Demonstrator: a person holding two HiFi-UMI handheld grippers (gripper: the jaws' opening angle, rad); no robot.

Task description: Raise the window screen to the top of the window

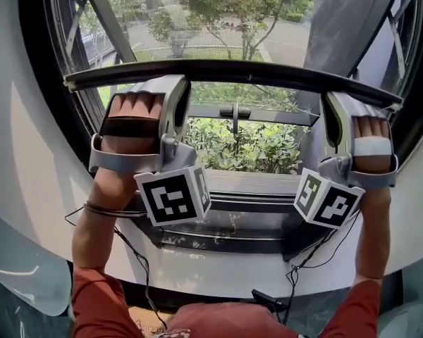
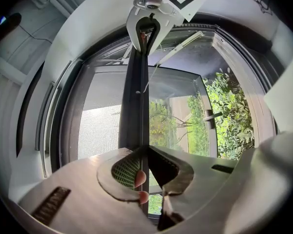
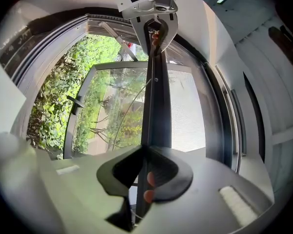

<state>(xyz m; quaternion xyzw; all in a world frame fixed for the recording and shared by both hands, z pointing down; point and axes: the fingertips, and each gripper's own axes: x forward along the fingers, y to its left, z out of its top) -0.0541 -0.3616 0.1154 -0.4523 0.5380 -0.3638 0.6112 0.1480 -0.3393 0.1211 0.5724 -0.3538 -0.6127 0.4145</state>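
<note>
Window screen bar (image 1: pixel 254 69) seems clamped by left gripper (image 1: pixel 175 84) and right gripper (image 1: pixel 331 101).

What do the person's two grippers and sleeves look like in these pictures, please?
The left gripper and right gripper are pale grey moulded shells. Each carries a white cube with black square markers and trails thin black cables. A dark strap crosses the left one, a white strap the right. The sleeves are rust-red.

Screen bar (image 1: pixel 233 70) black; marker cubes (image 1: pixel 173 197) black-white; sleeves (image 1: pixel 99 301) red; foliage (image 1: pixel 247 146) green.
</note>
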